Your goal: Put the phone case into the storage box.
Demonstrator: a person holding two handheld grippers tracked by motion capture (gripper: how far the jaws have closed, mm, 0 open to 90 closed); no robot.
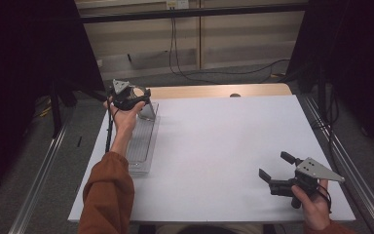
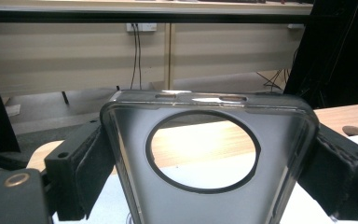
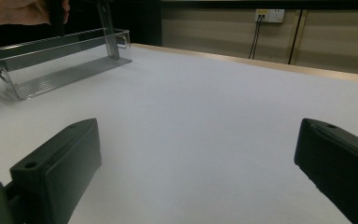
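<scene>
Phone case pinched by L gripper over tray's far end

L gripper (image 1: 135, 100) had its jaws pressed on both side edges of the clear phone case (image 2: 209, 154), held upright w/ camera hole up, long axis hanging down toward the clear tray (image 1: 143, 146) at table's (image 1: 224, 146) left side. R gripper (image 1: 278, 171) sat well apart near the right front corner, jaws spread, holding nothing; L hand clearly nearer.

Rust-orange sleeves (image 1: 108, 195); each black tool (image 1: 276, 173) carries a grey three-cornered plate (image 1: 317, 169) and black cable (image 1: 109, 131).
</scene>
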